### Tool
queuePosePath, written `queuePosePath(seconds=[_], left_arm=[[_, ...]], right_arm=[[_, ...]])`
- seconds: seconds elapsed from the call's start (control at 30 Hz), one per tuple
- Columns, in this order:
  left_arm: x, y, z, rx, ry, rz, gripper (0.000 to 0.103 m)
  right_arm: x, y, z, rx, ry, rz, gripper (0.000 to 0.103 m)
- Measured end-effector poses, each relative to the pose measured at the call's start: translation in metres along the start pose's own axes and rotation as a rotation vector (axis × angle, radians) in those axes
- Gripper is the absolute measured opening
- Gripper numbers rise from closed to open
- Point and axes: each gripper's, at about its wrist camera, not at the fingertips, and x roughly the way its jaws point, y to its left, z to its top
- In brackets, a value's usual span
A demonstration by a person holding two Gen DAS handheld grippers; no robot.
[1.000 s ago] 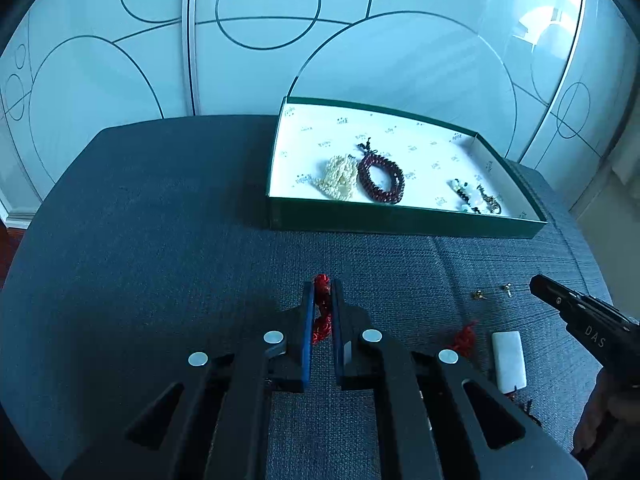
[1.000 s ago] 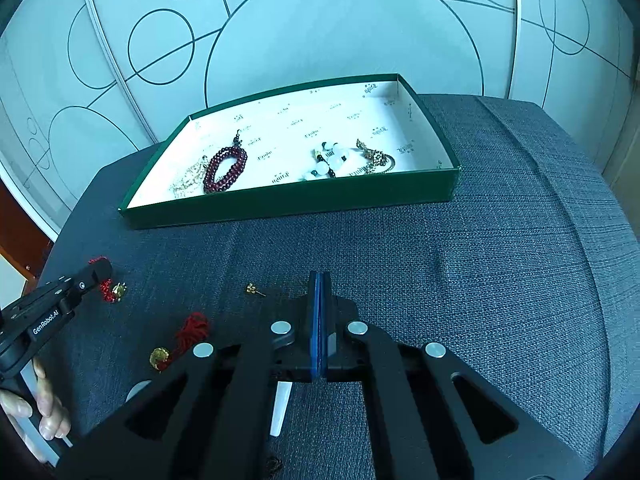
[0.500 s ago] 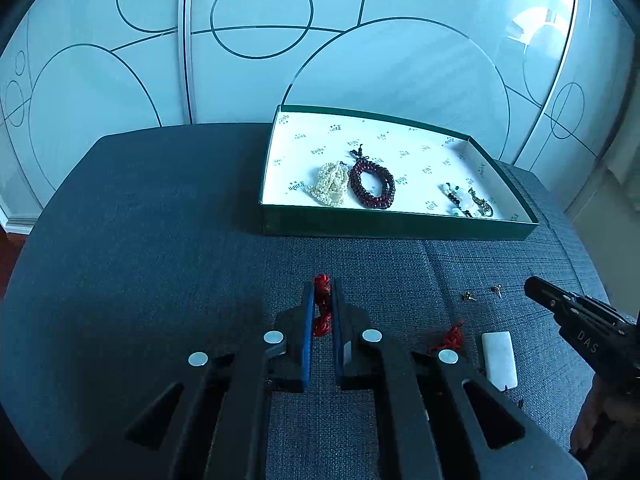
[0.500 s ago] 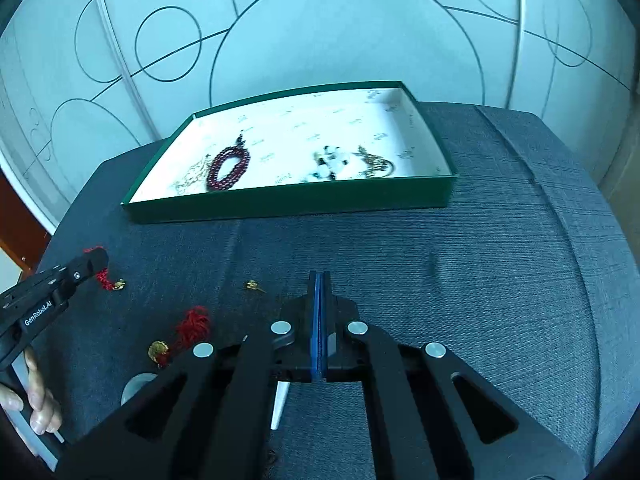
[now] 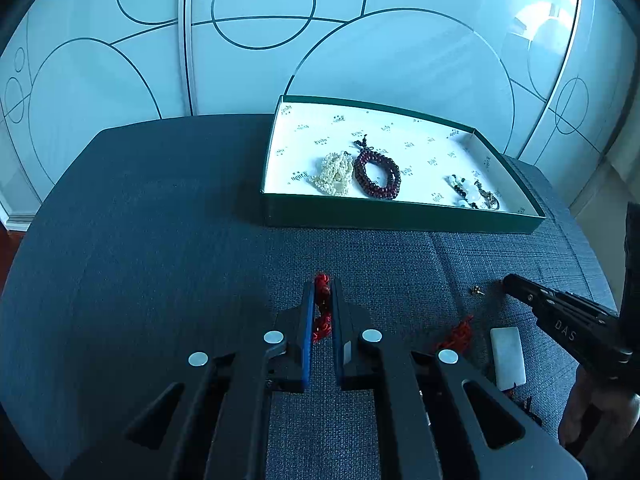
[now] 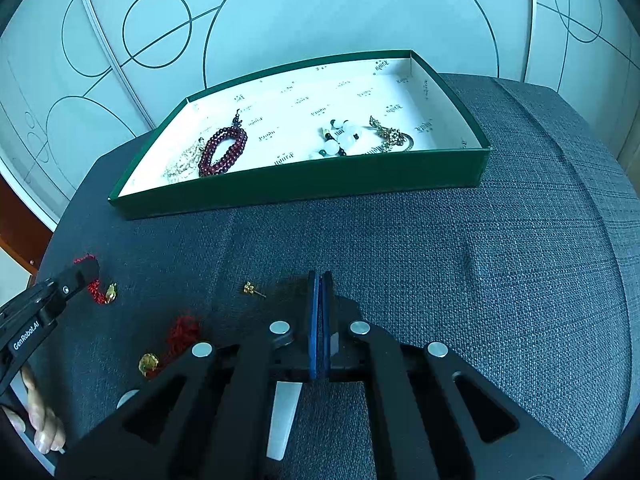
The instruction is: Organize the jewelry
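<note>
Two views differ: my left fingers [image 5: 320, 300] pinch a red cord charm [image 5: 322, 306]; only the right view shows its gold bead beside my pressed-together right fingers [image 6: 319, 300], near the green tray [image 6: 304, 182] on grey fabric [image 6: 500, 280].

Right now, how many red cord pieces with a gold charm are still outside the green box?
2. One red cord piece hangs in the left gripper; the other red cord piece lies on the grey fabric. More may be hidden beneath the grippers.

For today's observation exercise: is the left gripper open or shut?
Shut on the red cord charm: the left gripper has its fingers pressed against the red cord, which shows between them.
</note>
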Motion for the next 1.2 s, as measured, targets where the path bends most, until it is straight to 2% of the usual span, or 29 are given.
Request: queuePosePath(seconds=[0.1, 0.13, 0.17, 0.23, 0.67, 0.73, 0.77, 0.8, 1.2], left_arm=[[0.001, 0.000, 0.000, -0.001, 0.003, 0.001, 0.008], [0.002, 0.000, -0.001, -0.002, 0.004, 0.001, 0.008], [0.002, 0.000, -0.001, -0.003, 0.004, 0.000, 0.008], [0.002, 0.000, -0.001, -0.003, 0.003, 0.000, 0.008], [0.004, 0.001, -0.001, -0.007, 0.008, -0.002, 0.008], [0.004, 0.001, -0.002, -0.007, 0.009, -0.002, 0.008], [0.005, 0.001, -0.002, -0.006, 0.009, 0.000, 0.008], [0.005, 0.001, -0.002, -0.006, 0.010, 0.000, 0.008], [-0.002, -0.001, 0.001, -0.007, -0.004, -0.008, 0.008]], right_arm=[[0.003, 0.002, 0.002, -0.010, -0.004, -0.003, 0.004], [0.003, 0.002, 0.002, -0.012, -0.006, -0.004, 0.007], [0.003, 0.003, 0.002, -0.013, -0.005, -0.007, 0.015], [0.003, 0.002, 0.002, -0.008, -0.009, -0.001, 0.019], [0.006, 0.004, 0.005, -0.033, -0.018, -0.023, 0.019], [0.008, 0.005, 0.006, -0.045, -0.022, -0.032, 0.017], [0.008, 0.006, 0.006, -0.049, -0.022, -0.039, 0.010], [0.008, 0.006, 0.006, -0.052, -0.020, -0.043, 0.007], [-0.010, 0.005, 0.004, -0.041, -0.050, -0.034, 0.007]])
